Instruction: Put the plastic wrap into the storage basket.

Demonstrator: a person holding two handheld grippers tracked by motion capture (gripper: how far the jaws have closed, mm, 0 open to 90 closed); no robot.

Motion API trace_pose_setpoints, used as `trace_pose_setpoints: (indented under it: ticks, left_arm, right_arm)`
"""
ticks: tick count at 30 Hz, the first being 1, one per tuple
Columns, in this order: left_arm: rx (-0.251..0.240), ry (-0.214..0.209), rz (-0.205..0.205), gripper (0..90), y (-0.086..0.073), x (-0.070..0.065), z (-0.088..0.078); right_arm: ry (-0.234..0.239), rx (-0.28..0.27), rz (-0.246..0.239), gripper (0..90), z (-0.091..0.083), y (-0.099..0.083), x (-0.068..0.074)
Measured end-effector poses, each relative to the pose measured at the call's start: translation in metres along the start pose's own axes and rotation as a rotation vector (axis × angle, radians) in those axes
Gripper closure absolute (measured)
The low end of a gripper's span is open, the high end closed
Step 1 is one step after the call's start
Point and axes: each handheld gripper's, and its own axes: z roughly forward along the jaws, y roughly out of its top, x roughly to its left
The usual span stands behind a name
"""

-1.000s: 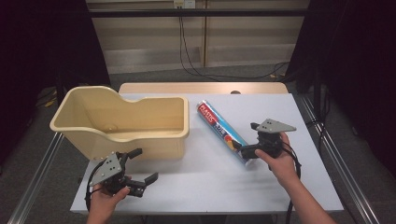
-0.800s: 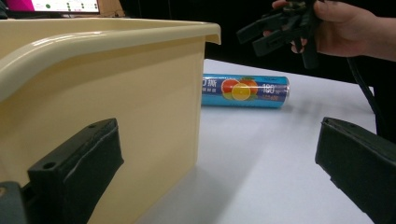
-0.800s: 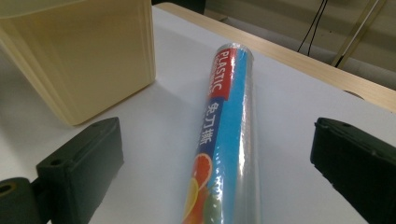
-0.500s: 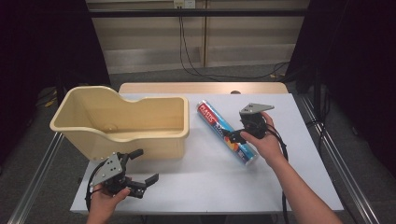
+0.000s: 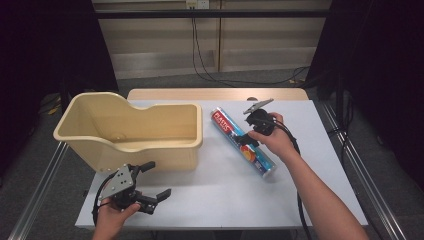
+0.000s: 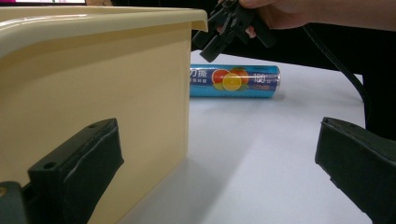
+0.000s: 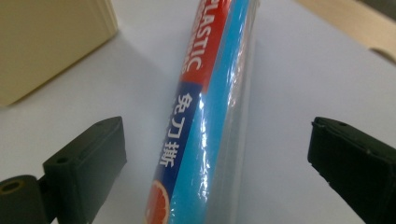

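Observation:
A blue and red roll of plastic wrap [image 5: 228, 125] lies slantwise on the white table [image 5: 320, 150], right of a beige plastic tub [image 5: 150, 150]. My right gripper [image 5: 248, 140] hangs just over the roll's middle, open. In the right gripper view the roll [image 7: 210, 116] runs between the two wide-apart jaws, which do not touch it. My left gripper [image 5: 157, 179] rests open near the table's front left, in front of the tub, with nothing between its jaws. From the left gripper view the tub's wall [image 6: 93, 84] is close, with the roll [image 6: 233, 81] and the right gripper [image 6: 224, 32] farther off.
The tub is deep and looks bare inside. Its corner [image 7: 46, 37] stands just left of the roll. A wooden board [image 5: 215, 94] borders the table's far edge. Metal rails [image 5: 35, 200] run along both sides of the table. A cable [image 5: 292, 137] trails from the right gripper.
My right gripper has moved from the roll's right side forward and left to stand over its middle, jaws astride it. The left gripper has stayed put.

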Motion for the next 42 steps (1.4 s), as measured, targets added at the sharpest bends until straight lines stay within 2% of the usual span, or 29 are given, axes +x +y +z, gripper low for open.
trace_pose_setpoints:
  ticks: [2,4,8,12,15,19,25,31,37,42]
  left_arm:
    - [0.005,-0.003,0.000,0.5,0.000,0.000,0.000]
    - [0.007,-0.005,0.001,0.5,0.000,0.000,0.000]
    - [0.007,-0.008,-0.004,0.5,-0.001,0.000,0.001]
    - [0.010,-0.016,-0.007,0.5,-0.001,0.000,0.001]
    - [0.018,-0.019,-0.003,0.5,-0.002,0.001,0.000]
    - [0.020,-0.019,-0.002,0.5,-0.002,0.001,0.001]
    - [0.024,-0.022,-0.008,0.5,-0.002,0.000,0.002]
    - [0.034,-0.023,-0.004,0.7,-0.003,0.001,0.002]
    - [0.042,-0.021,-0.004,1.0,-0.004,0.001,0.002]
    - [0.045,-0.024,-0.005,1.0,-0.003,0.000,0.003]
  right_arm:
    - [-0.002,0.045,-0.013,4.0,0.005,0.005,0.001]
    - [0.003,0.063,-0.010,4.0,0.008,0.007,0.000]
    - [0.013,0.105,0.007,4.1,0.016,0.012,-0.003]
    - [0.027,0.149,0.049,2.6,0.026,0.013,-0.010]
    - [0.018,0.163,0.067,2.9,0.029,0.012,-0.011]
    - [0.007,0.212,0.059,3.5,0.035,0.013,-0.012]
    - [0.000,0.282,0.037,9.7,0.046,0.016,-0.006]
    - [0.037,0.339,0.042,20.8,0.056,0.017,-0.004]
    - [0.064,0.384,0.077,24.4,0.065,0.018,-0.005]
    - [0.074,0.421,0.061,25.2,0.075,0.019,-0.003]
